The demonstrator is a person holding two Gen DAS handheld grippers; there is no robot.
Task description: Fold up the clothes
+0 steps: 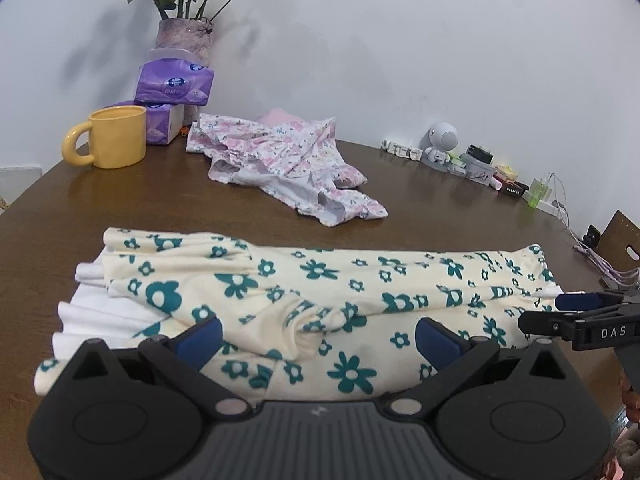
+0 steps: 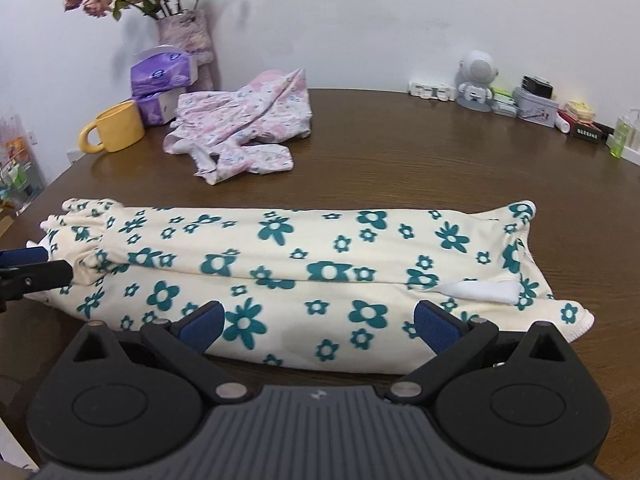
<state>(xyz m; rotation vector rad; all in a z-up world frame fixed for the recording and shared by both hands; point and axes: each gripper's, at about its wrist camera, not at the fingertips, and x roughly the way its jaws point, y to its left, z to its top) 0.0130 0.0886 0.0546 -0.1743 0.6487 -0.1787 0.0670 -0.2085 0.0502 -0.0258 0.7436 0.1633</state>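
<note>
A cream garment with teal flowers [image 1: 320, 300] lies folded into a long strip across the near part of the brown table [image 1: 440, 208]; the right wrist view shows the same cream garment [image 2: 300, 264]. My left gripper [image 1: 318, 338] is open over its near edge, blue pads wide apart, nothing held. My right gripper [image 2: 316, 326] is open as well, above the strip's near edge. The right gripper's fingers [image 1: 580, 312] enter the left wrist view at the strip's right end. A crumpled pink floral garment [image 1: 288, 164] lies farther back, seen also as the pink garment [image 2: 244, 132].
A yellow mug [image 1: 112, 142], purple tissue packs [image 1: 174, 86] and a vase of dried roses [image 1: 184, 36] stand at the back left. A white toy robot [image 2: 476, 80], tins and small bottles line the back right by the wall. Cables hang at the table's right edge [image 1: 600, 264].
</note>
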